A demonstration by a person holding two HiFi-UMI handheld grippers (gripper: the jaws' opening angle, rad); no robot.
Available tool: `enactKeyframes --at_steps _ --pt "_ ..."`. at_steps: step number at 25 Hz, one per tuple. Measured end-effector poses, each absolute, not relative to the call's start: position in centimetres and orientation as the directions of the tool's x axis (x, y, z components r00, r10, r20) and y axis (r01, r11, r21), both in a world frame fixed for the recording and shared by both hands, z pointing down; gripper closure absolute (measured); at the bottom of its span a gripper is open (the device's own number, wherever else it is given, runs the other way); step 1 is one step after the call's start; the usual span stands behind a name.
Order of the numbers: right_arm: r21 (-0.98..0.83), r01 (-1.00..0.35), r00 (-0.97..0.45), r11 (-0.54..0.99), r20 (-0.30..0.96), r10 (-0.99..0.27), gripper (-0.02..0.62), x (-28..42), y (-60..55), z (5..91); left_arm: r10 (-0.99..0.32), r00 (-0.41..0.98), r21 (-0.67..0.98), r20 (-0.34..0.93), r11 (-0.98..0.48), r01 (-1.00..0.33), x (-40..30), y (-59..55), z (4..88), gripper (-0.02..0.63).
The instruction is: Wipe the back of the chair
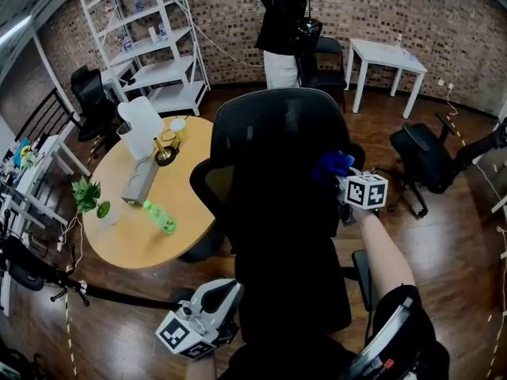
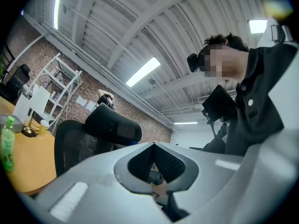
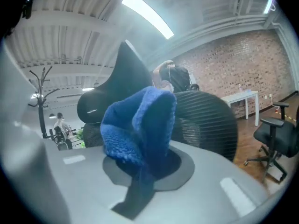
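Note:
A black office chair with a mesh back (image 1: 281, 212) and a headrest (image 1: 273, 125) stands right in front of me. My right gripper (image 1: 342, 177) is shut on a blue fluffy cloth (image 1: 332, 165) at the right edge of the chair back, just below the headrest. In the right gripper view the cloth (image 3: 140, 125) bulges out of the right gripper (image 3: 141, 171), with the mesh back (image 3: 205, 120) close behind. My left gripper (image 1: 226, 291) hangs low at the chair's left side, shut and empty. In its own view the left gripper (image 2: 153, 144) points up at the mesh back (image 2: 74, 148) and headrest (image 2: 114, 125).
A round wooden table (image 1: 127, 236) left of the chair carries a green bottle (image 1: 160, 217), a white jug (image 1: 142, 129) and a small plant (image 1: 85, 195). A person (image 1: 279, 22) stands at the back by white shelves (image 1: 150, 38). Another black chair (image 1: 424, 161) and a white table (image 1: 388, 58) are at the right.

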State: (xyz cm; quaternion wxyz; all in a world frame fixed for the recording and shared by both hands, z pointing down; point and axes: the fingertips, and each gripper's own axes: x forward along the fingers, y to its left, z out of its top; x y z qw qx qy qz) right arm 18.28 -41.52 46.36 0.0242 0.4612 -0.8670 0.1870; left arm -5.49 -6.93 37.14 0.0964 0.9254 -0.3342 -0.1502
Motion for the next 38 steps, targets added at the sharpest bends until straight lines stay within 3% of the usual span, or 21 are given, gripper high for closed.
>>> enactKeyframes --at_steps 5,10,13,27,38 --pt "-0.261 -0.897 -0.422 0.356 0.266 -0.867 0.543 25.3 -41.4 46.4 -0.629 0.742 0.304 -0.231 -0.771 -0.56 -5.1 -7.4 37.0 0.601" --pt "-0.213 -0.97 -0.179 0.113 0.325 -0.929 0.543 31.6 -40.4 48.0 -0.61 0.753 0.311 -0.246 -0.786 -0.535 -5.7 -7.5 37.4 0.601" --pt "-0.194 -0.981 -0.1 0.03 0.359 -0.928 0.543 32.4 -39.5 49.5 -0.613 0.746 0.32 -0.26 -0.784 -0.532 -6.4 -7.5 37.3 0.601" --pt "-0.117 -0.904 -0.422 0.411 0.403 -0.813 0.543 9.9 -38.1 52.6 -0.694 0.68 0.337 -0.237 -0.715 -0.613 -12.0 -5.4 37.7 0.601" --pt "-0.151 -0.714 -0.675 0.684 0.407 -0.615 0.543 -8.4 -34.8 54.3 -0.813 0.546 0.332 -0.203 -0.582 -0.742 -18.0 -1.5 37.9 0.601"
